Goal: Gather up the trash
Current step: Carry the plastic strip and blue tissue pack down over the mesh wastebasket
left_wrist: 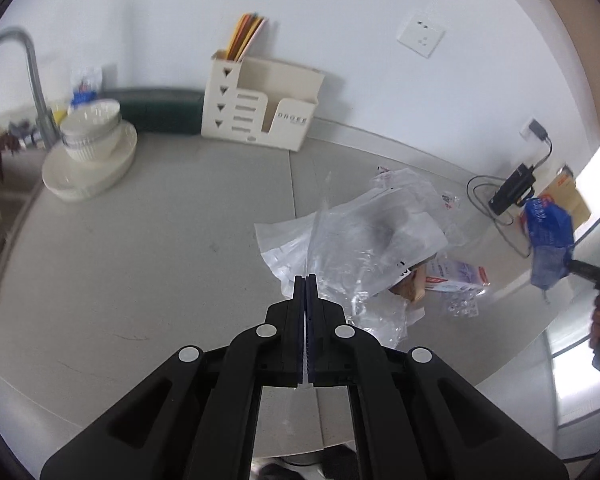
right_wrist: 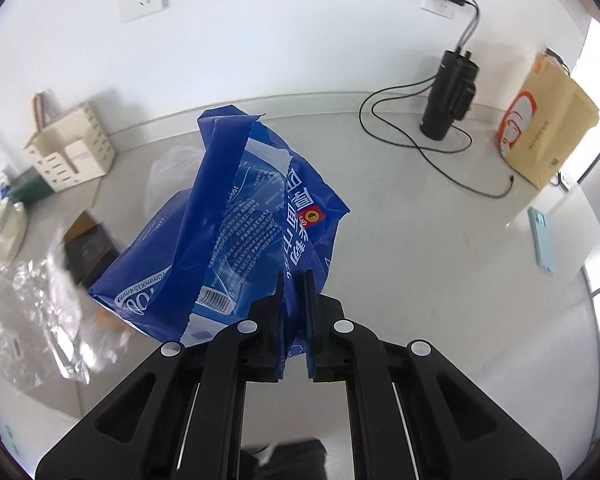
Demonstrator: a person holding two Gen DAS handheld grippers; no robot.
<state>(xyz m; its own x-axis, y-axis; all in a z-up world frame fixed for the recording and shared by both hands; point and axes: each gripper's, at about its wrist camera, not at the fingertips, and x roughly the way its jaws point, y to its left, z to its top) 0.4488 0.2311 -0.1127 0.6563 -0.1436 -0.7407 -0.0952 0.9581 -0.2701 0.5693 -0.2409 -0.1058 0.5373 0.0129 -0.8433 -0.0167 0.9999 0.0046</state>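
Observation:
My left gripper (left_wrist: 305, 278) is shut on the edge of a clear plastic bag (left_wrist: 352, 248), which hangs over a heap of white and clear wrappers (left_wrist: 396, 200) on the grey counter (left_wrist: 160, 240). A small brown box (left_wrist: 410, 286) and a printed packet (left_wrist: 456, 276) lie under the heap. My right gripper (right_wrist: 295, 274) is shut on a torn blue plastic wrapper (right_wrist: 236, 224) and holds it above the counter; it also shows at the right of the left wrist view (left_wrist: 548, 240). Crinkled clear plastic (right_wrist: 40, 312) and a dark box (right_wrist: 88, 252) lie to its left.
A cream organiser (left_wrist: 260, 108) stands by the wall. Stacked white bowls and plates (left_wrist: 90, 152) sit by the sink and tap (left_wrist: 32, 80). A black device with cables (right_wrist: 448, 96), a brown paper bag (right_wrist: 548, 140) and a light-blue phone (right_wrist: 542, 240) are at right.

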